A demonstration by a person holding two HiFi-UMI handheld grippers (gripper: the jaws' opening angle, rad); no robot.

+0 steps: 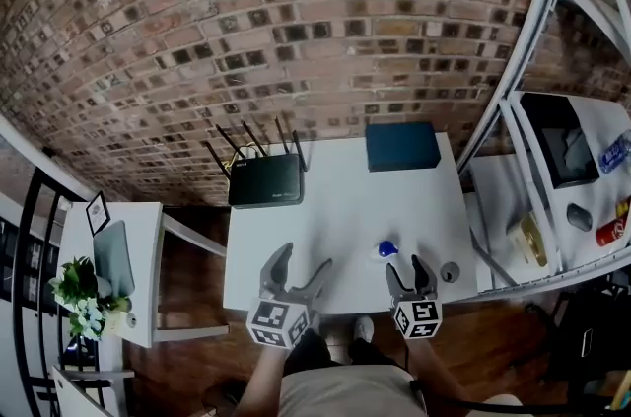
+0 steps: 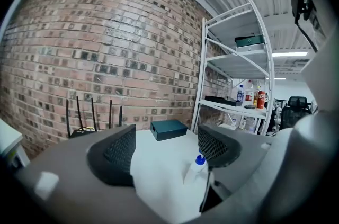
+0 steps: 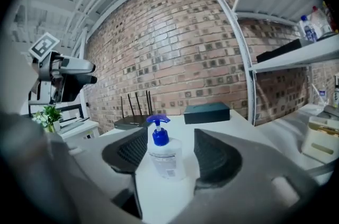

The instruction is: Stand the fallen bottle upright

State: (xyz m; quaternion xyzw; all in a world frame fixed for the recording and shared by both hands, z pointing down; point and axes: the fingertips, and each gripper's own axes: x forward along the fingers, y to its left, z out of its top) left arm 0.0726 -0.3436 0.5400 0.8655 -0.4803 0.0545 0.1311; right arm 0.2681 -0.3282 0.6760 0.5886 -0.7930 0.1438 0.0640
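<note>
A clear pump bottle with a blue top (image 1: 387, 249) stands upright near the front edge of the white table (image 1: 335, 208). In the right gripper view the bottle (image 3: 161, 154) rises just ahead of and between the jaws, with a gap to the pads. My right gripper (image 1: 408, 269) is open right behind it. My left gripper (image 1: 301, 264) is open and empty to the bottle's left. In the left gripper view (image 2: 165, 151) the bottle (image 2: 195, 169) shows beside the right jaw.
A black router with antennas (image 1: 264, 178) and a dark blue box (image 1: 402, 147) sit at the table's far edge by the brick wall. A small grey round object (image 1: 450, 272) lies at the front right corner. A white shelf unit (image 1: 552, 169) stands to the right, a side table with a plant (image 1: 79, 292) to the left.
</note>
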